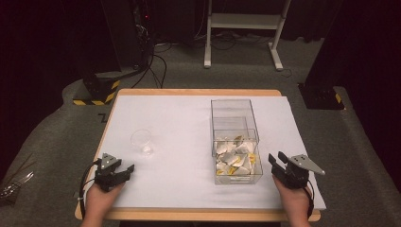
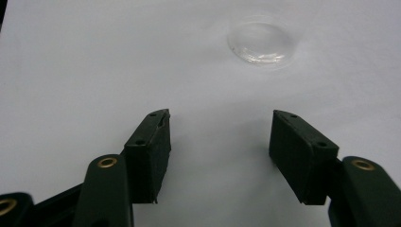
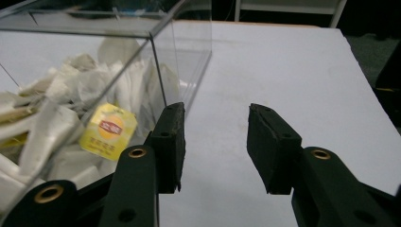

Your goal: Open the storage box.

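The right gripper view gets up close to the clear plastic box [image 3: 156,52] and you can read a yellow tag on the white paper tea bags [image 3: 101,130] heaped inside; the high view has them at the box's near end. Right gripper [image 3: 215,142] sits just beside it, jaws apart, empty. Left gripper [image 2: 220,146] gapes wide, facing a clear round cup [image 2: 260,42].

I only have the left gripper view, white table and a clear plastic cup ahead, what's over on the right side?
Observer: A clear plastic box, near half filled with white tea bags, stands right of the cup.
Operator: Any labels on those bags?
Observer: Yes, a yellow paper tag shows against the box wall.
Operator: Where is the right gripper?
Observer: The right gripper sits just right of the box, jaws open, nothing between them.
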{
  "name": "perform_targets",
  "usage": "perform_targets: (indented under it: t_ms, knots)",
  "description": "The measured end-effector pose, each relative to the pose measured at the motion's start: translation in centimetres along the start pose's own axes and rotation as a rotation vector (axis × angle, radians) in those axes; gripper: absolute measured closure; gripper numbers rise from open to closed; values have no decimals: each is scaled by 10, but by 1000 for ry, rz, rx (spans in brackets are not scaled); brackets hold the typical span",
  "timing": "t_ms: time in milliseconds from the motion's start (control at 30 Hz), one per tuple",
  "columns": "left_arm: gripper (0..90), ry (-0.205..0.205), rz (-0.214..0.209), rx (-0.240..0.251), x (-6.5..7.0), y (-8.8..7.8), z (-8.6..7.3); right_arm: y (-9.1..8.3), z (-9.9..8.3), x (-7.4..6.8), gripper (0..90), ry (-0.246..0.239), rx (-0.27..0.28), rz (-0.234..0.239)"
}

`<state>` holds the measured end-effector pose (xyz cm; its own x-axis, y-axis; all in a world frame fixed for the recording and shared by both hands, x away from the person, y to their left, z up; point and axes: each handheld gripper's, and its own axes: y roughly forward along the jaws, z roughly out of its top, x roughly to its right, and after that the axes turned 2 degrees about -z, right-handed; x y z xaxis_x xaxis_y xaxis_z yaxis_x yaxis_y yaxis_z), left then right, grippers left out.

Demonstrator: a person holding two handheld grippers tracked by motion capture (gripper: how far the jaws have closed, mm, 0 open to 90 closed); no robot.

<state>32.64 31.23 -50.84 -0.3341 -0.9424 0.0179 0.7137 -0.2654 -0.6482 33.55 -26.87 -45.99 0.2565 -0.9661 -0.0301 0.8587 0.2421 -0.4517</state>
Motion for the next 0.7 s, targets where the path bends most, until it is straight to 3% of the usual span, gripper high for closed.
perform_targets:
  t_ms: [167,400,600,700]
  knots:
    - [395,0,0,-1,0,0,0,9,-7,7,582,-5,-28,0]
    - [395,1,2,-3,0,0,0,17,-19,10,597,-61,-41,-35]
    - [413,5,7,-4,1,-1,1,22,-23,9,604,-93,-102,-61]
    - [436,-22,-21,1,2,-3,1,25,-27,9,599,-95,-149,-74]
